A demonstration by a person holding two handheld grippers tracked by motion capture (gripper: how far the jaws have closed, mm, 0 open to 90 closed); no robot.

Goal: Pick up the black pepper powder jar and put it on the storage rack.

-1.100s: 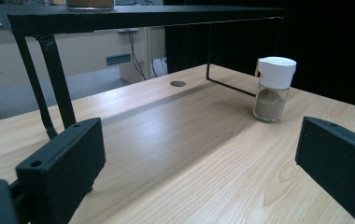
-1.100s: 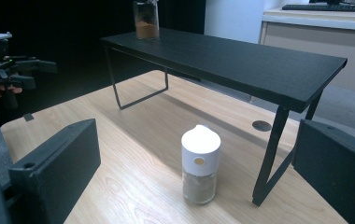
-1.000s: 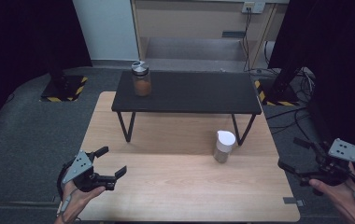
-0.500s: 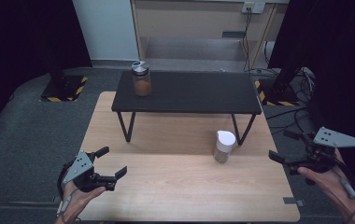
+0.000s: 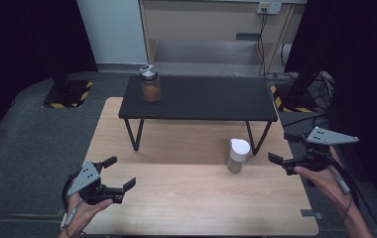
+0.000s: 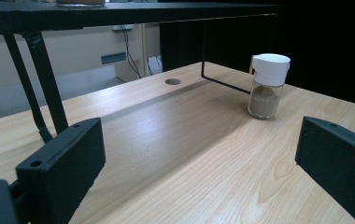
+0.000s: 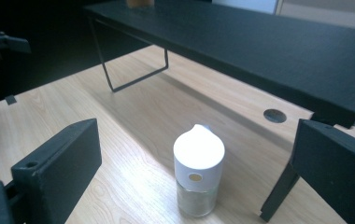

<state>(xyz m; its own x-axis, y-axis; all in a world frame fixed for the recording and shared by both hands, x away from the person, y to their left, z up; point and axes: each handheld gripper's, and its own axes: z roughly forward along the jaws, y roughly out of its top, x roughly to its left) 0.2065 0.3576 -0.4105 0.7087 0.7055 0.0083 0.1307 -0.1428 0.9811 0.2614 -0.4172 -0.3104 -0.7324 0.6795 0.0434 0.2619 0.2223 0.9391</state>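
Note:
A small glass jar with a white cap (image 5: pixel 237 154) stands upright on the wooden table (image 5: pixel 176 198), just in front of the black shelf's right leg. It holds a greyish-brown powder (image 6: pixel 263 100). My right gripper (image 5: pixel 284 148) hovers open just to its right, jaws pointing at it; in the right gripper view the jar (image 7: pixel 198 175) sits between and ahead of the jaws, untouched. My left gripper (image 5: pixel 119 173) is open low over the table's front left corner, empty, with the jar (image 6: pixel 267 85) far off ahead. A second jar with a metal lid and orange contents (image 5: pixel 150 84) stands on the shelf's left end.
A low black shelf (image 5: pixel 201 99) on thin wire legs spans the back of the table. Round cable holes (image 6: pixel 173 81) (image 7: pixel 274 115) are cut in the tabletop under it. Dark floor and cables surround the table.
My right gripper has risen and moved left toward the white-capped jar, closing most of the distance. The left gripper has stayed in place.

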